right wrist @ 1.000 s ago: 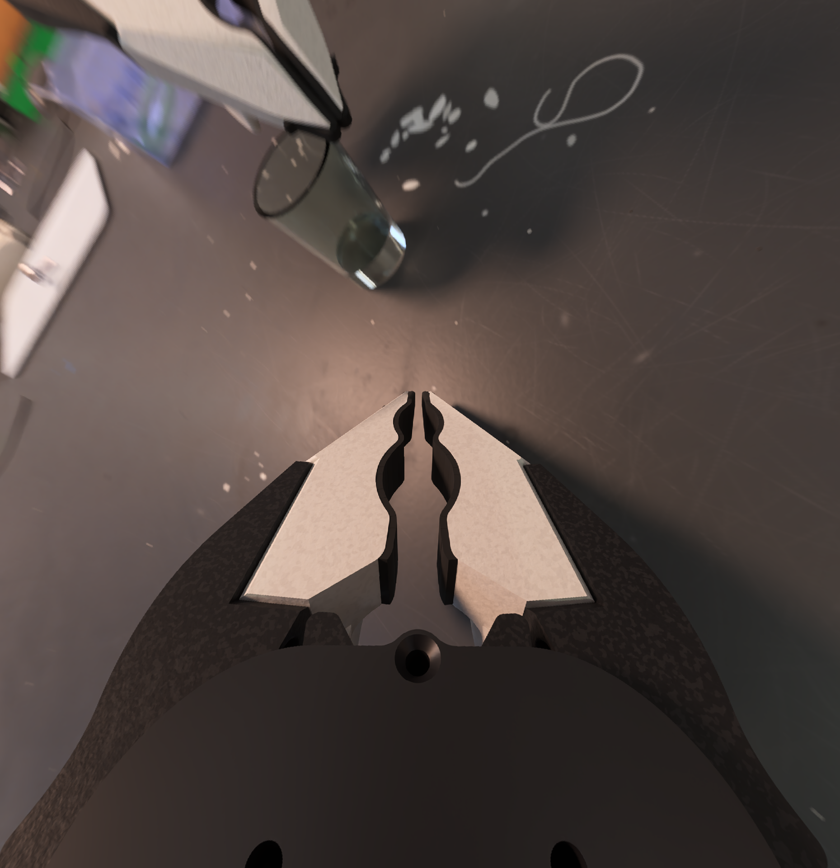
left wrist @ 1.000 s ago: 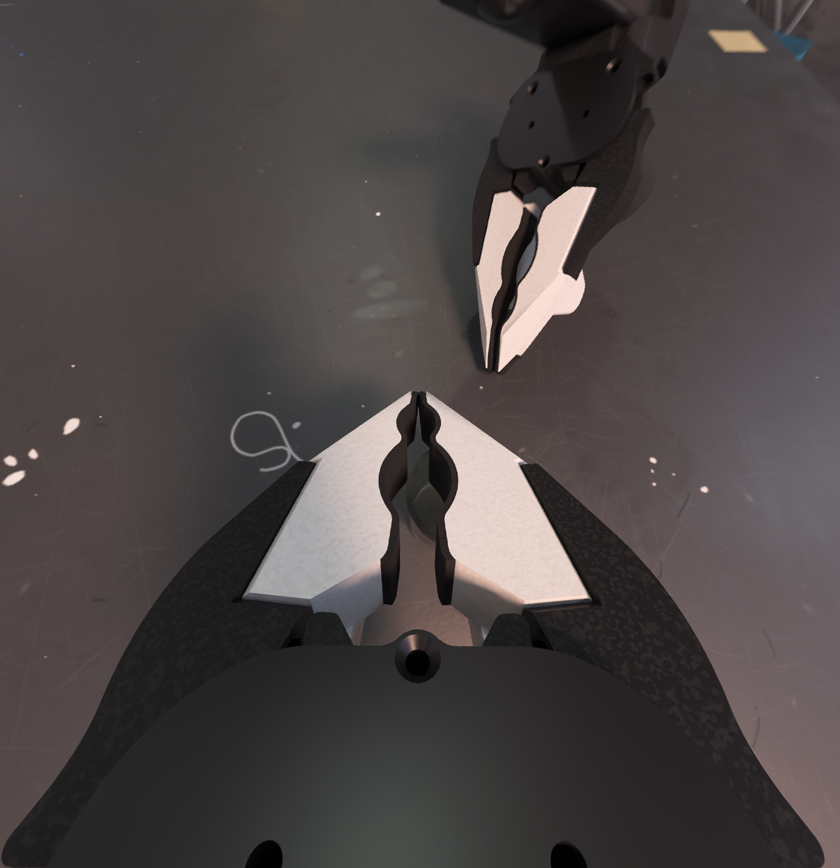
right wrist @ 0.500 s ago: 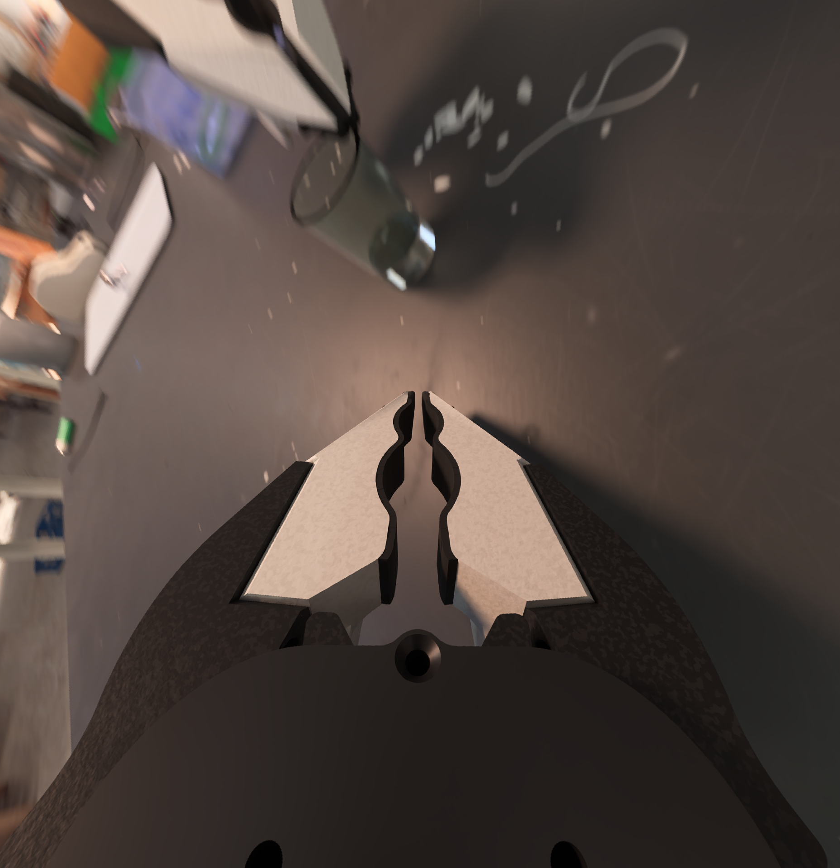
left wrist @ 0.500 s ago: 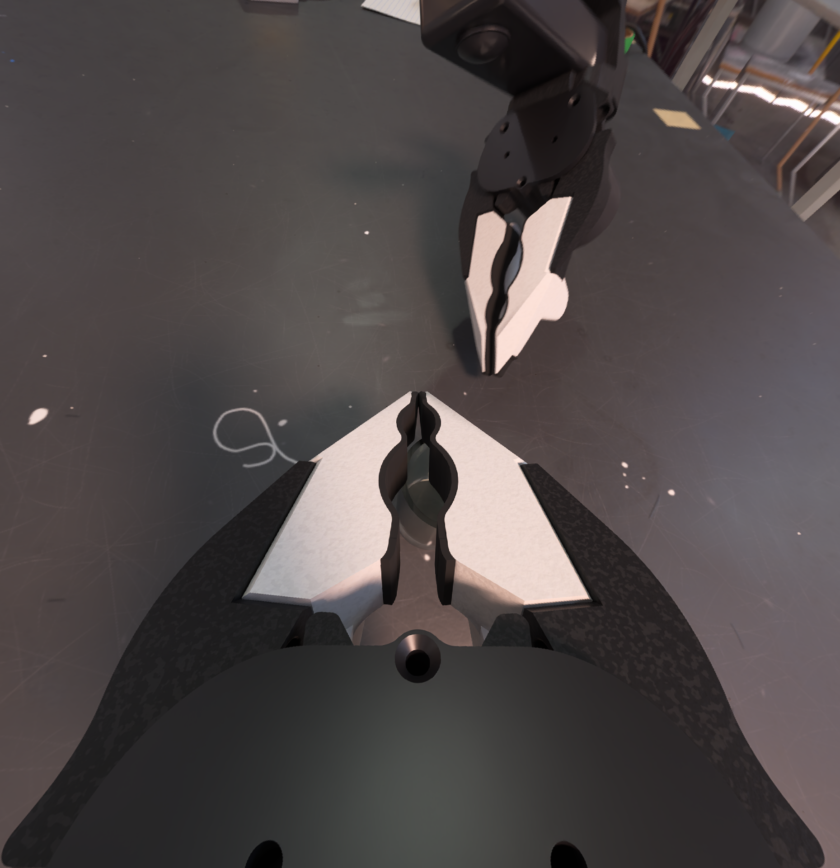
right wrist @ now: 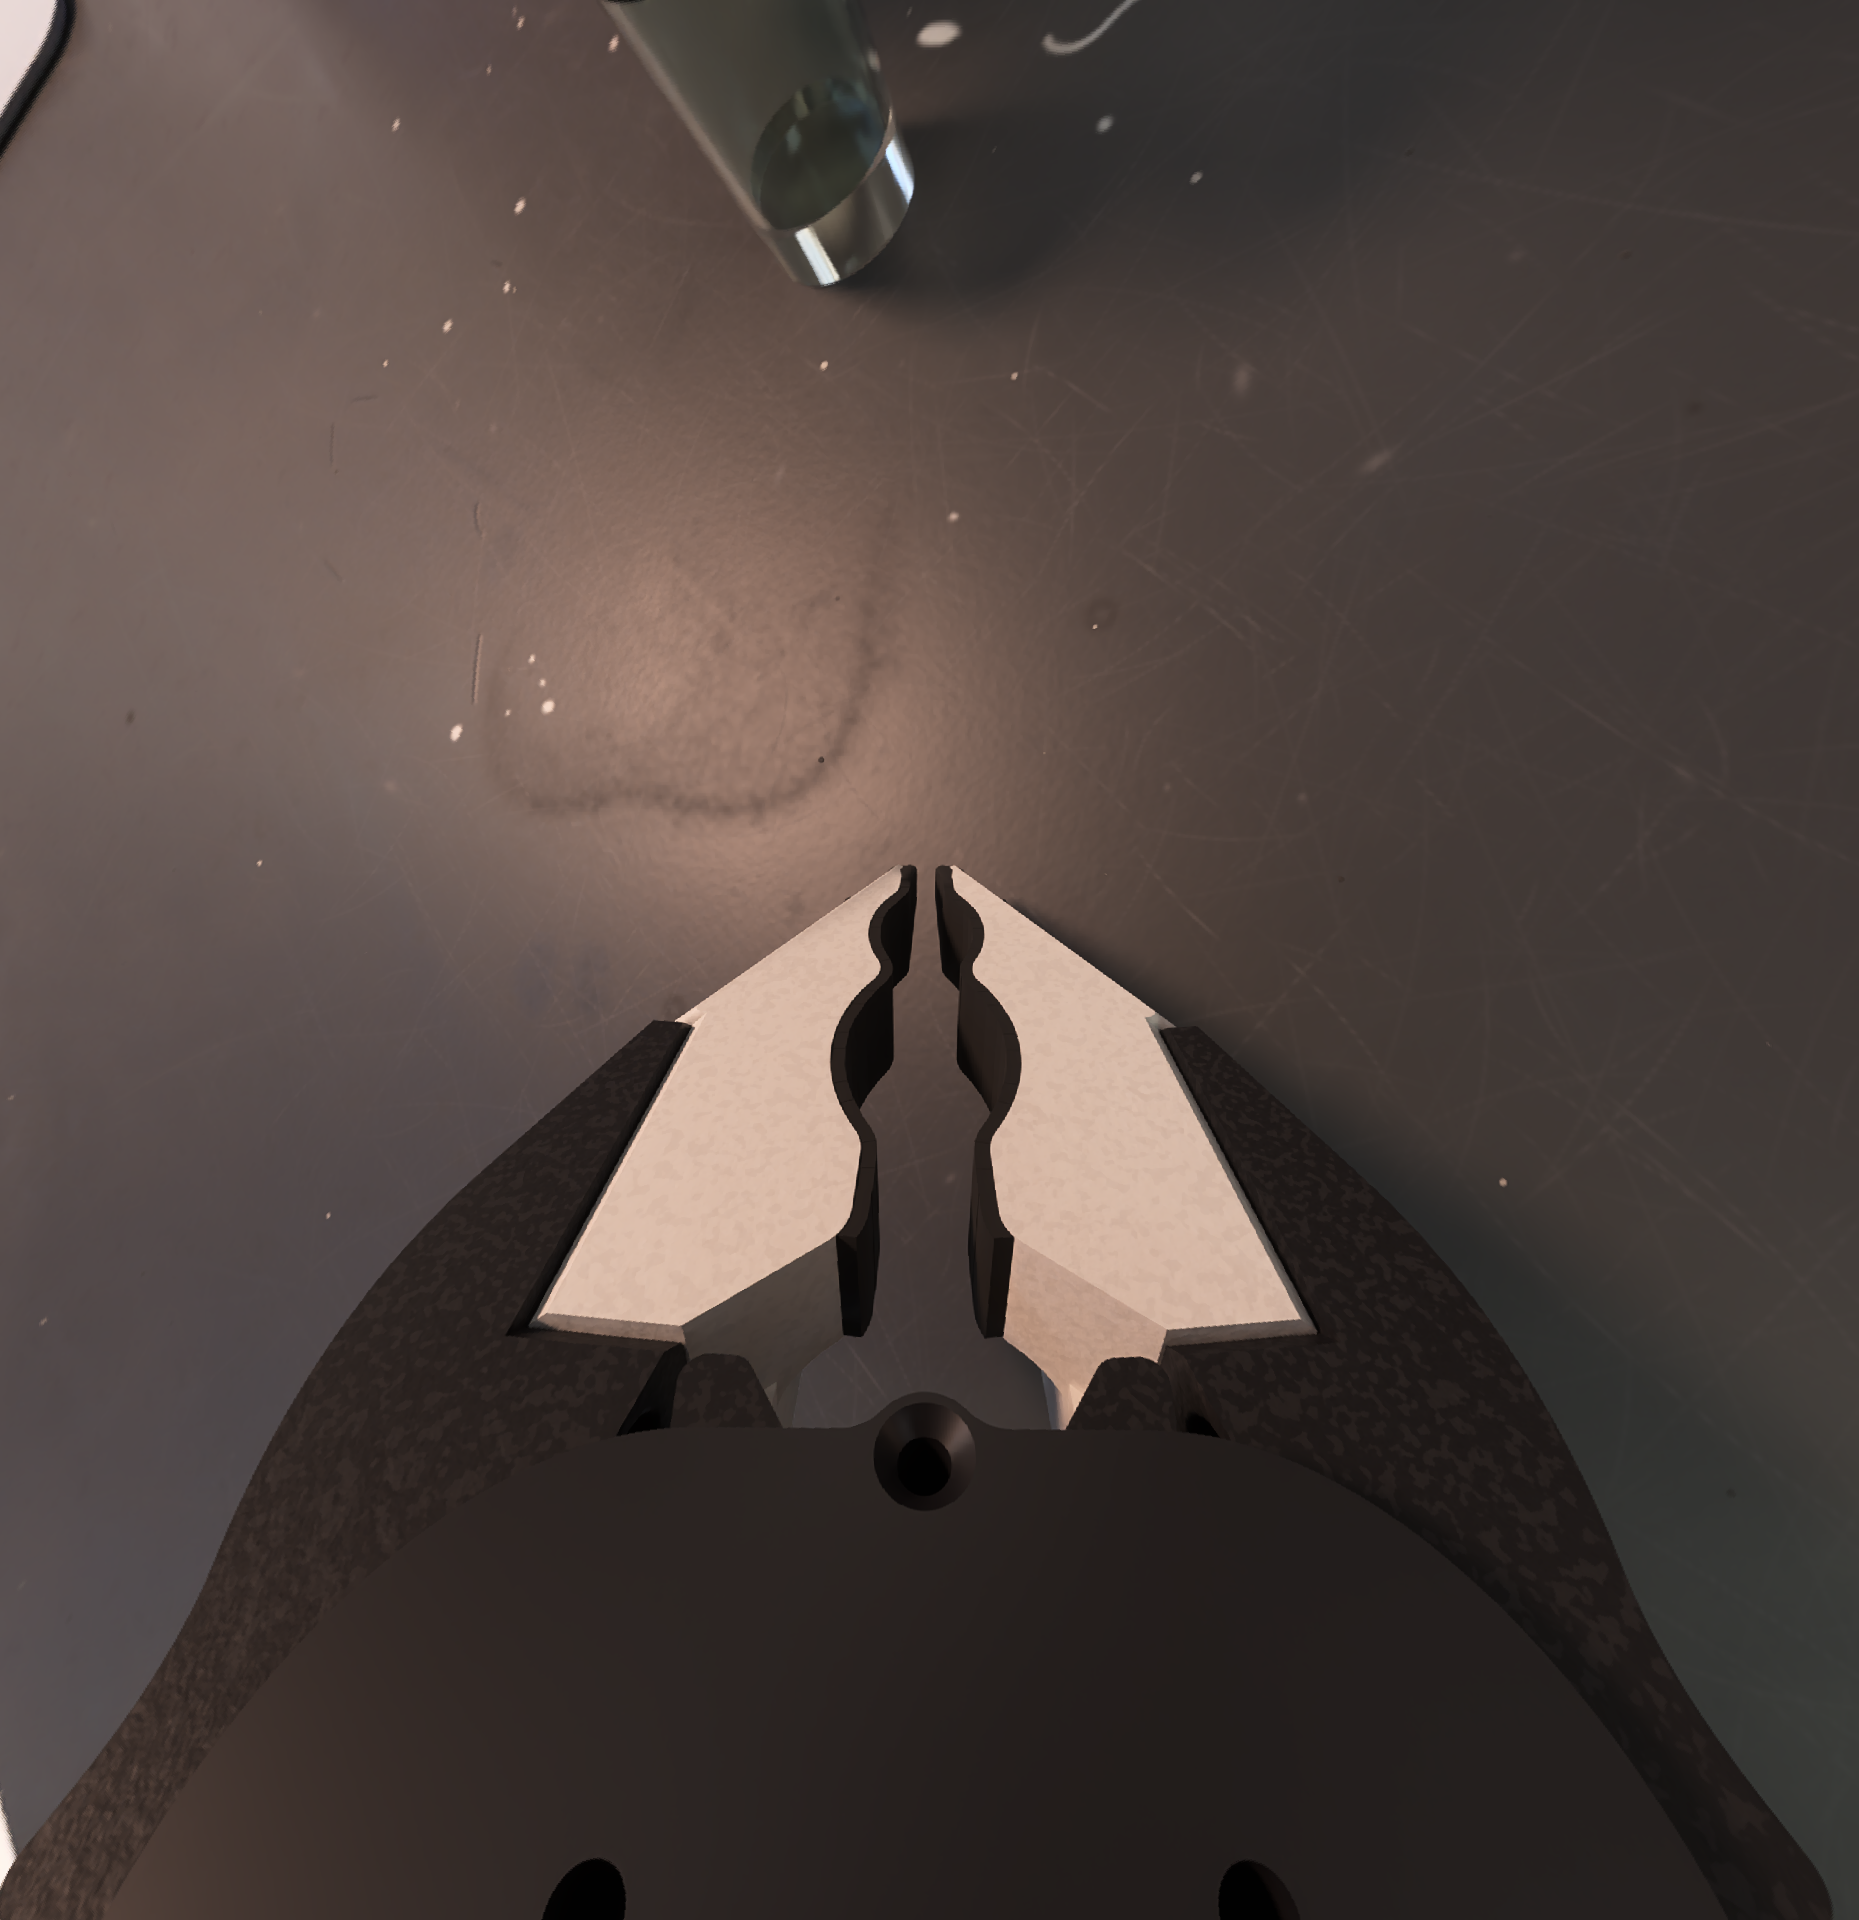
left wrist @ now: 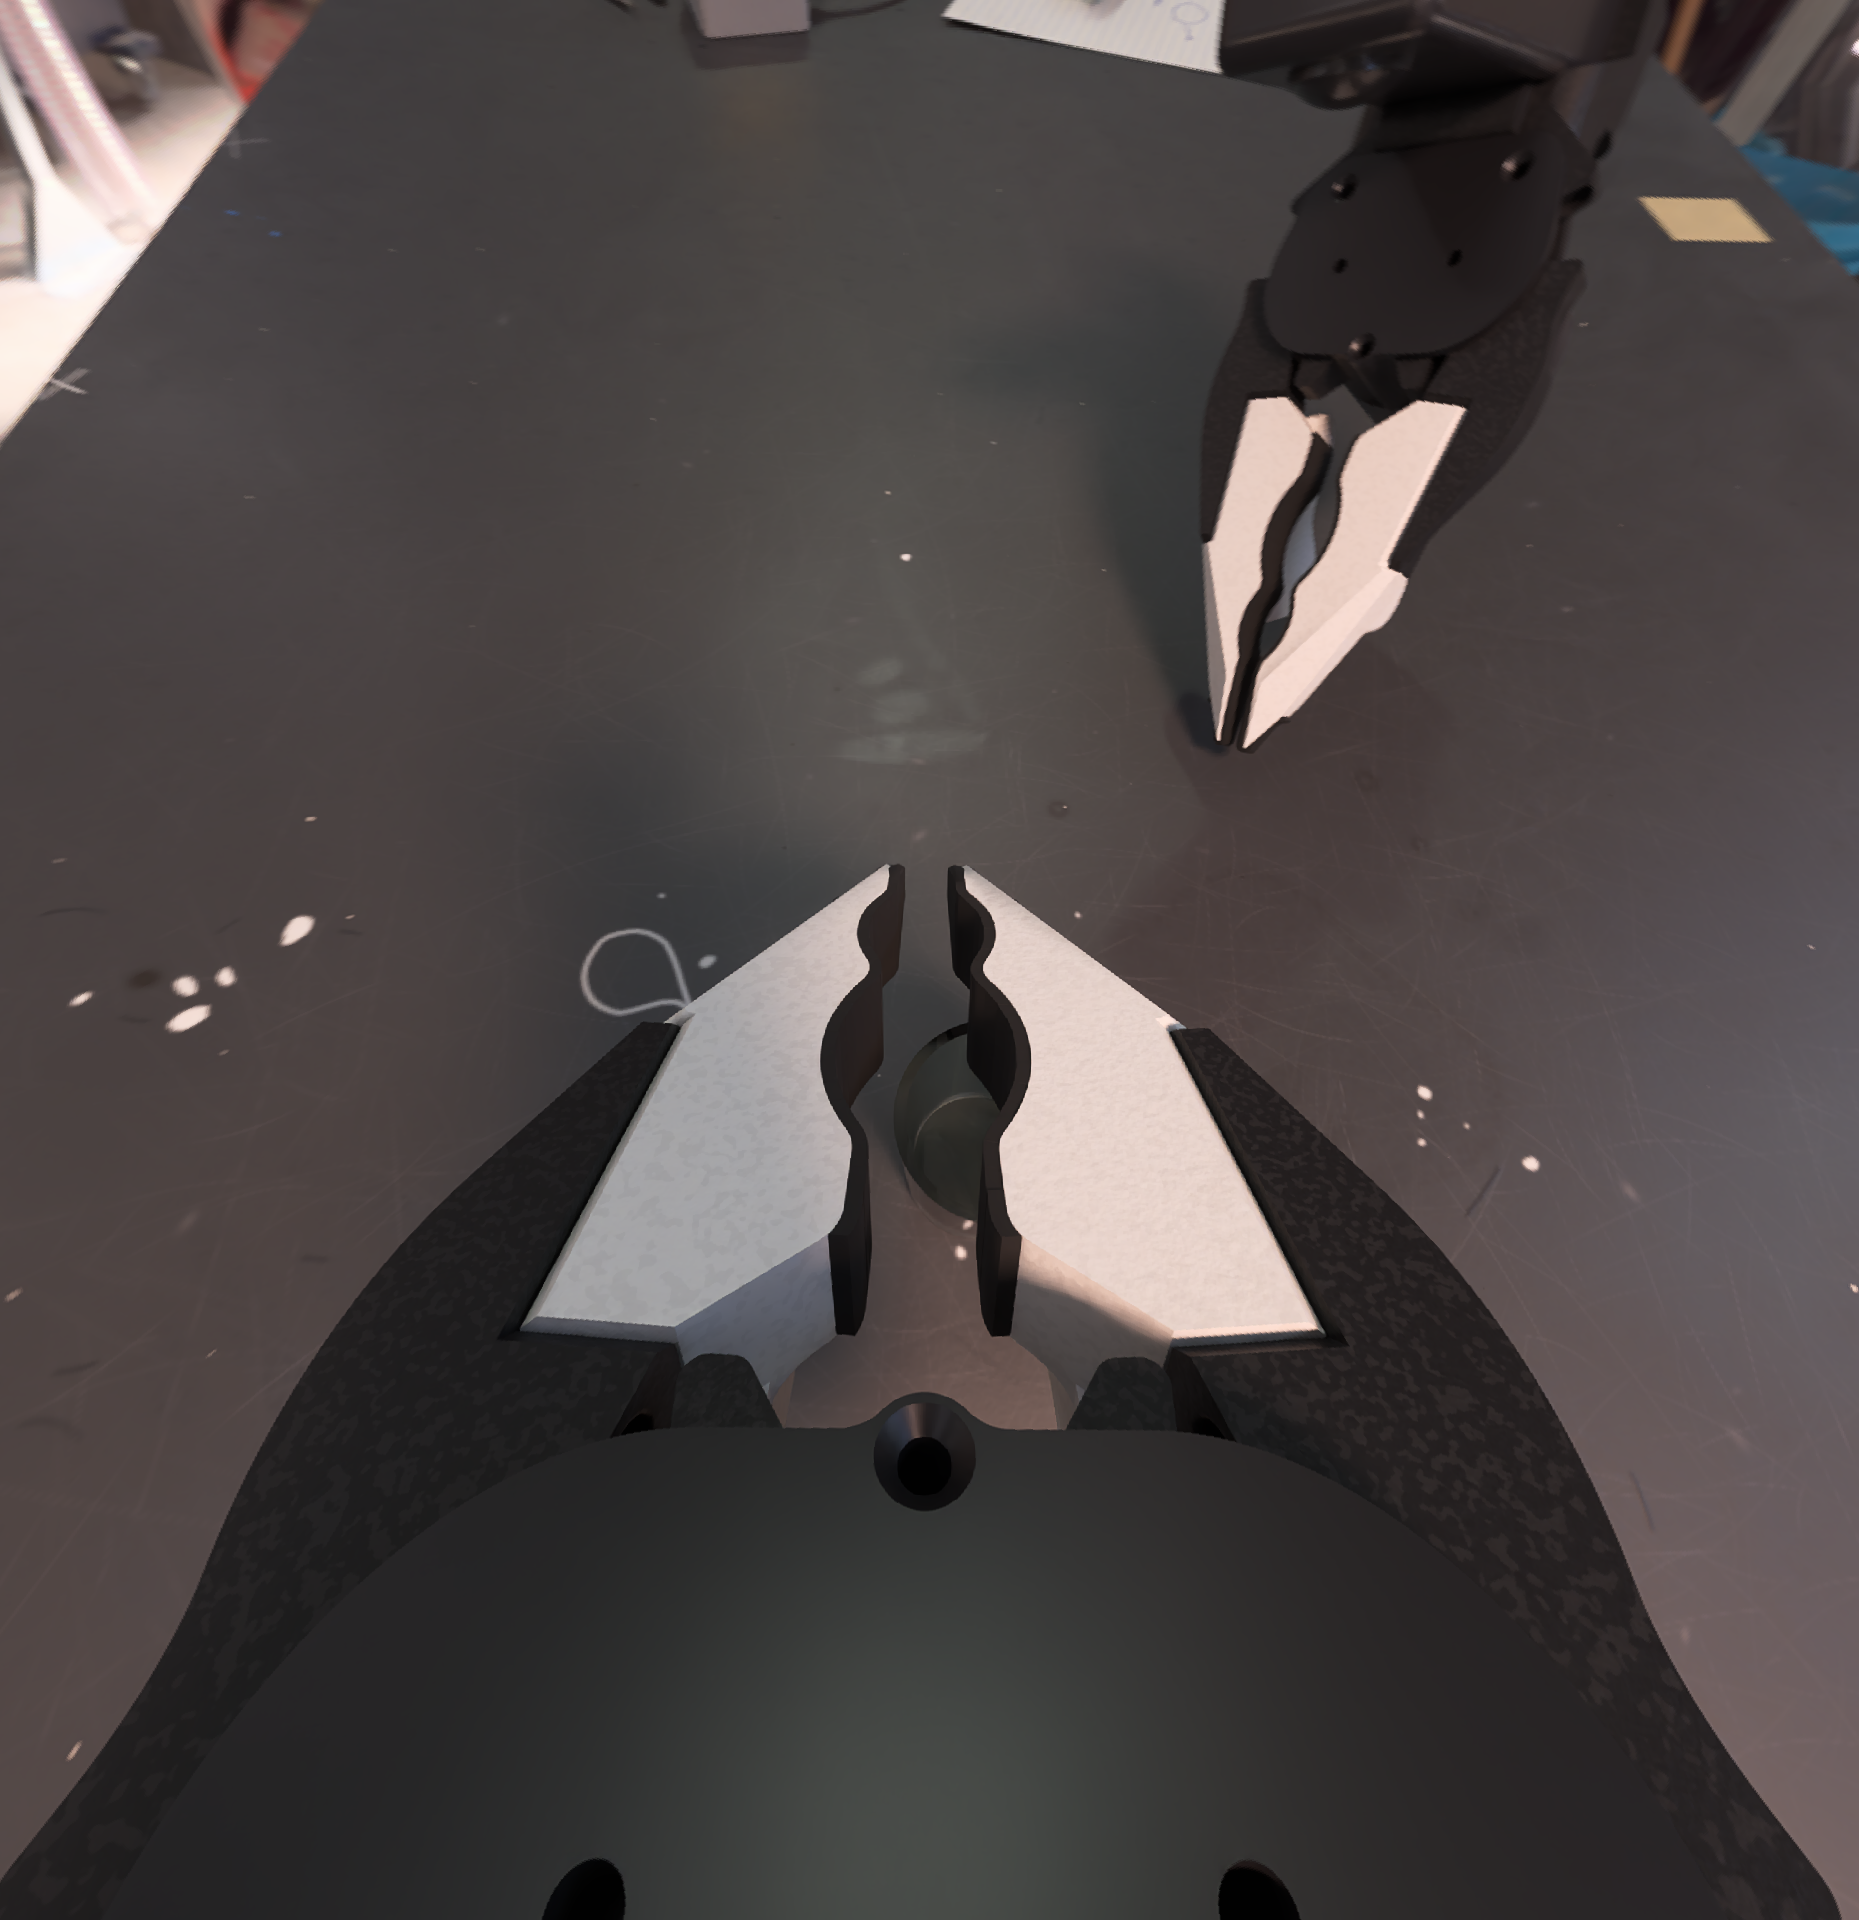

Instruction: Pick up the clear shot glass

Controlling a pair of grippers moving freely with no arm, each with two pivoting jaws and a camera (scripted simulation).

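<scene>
The clear shot glass point(right wrist: 800, 135) stands on the dark table at the top edge of the right wrist view, its rim cut off. In the left wrist view I look down on it point(left wrist: 930, 1132) through the gap between my left fingers, half hidden by the right-hand finger. My left gripper point(left wrist: 925, 878) is above the glass with its jaws slightly parted; I cannot tell whether they touch it. My right gripper point(right wrist: 926, 875) is shut and empty, low over bare table, short of the glass. It also shows in the left wrist view point(left wrist: 1239, 732), far right.
The dark table point(left wrist: 489, 520) has white paint specks and a white loop scribble point(left wrist: 634, 971). A grey object point(left wrist: 748, 21) and white paper point(left wrist: 1081, 31) lie at the far edge, a tan patch point(left wrist: 1704, 220) far right. A white flat thing point(right wrist: 11, 73) lies top left.
My left fingers have parted a little. The right gripper has shifted right in the left wrist view. In the right wrist view the glass has slid to the top edge and the left gripper has left the frame.
</scene>
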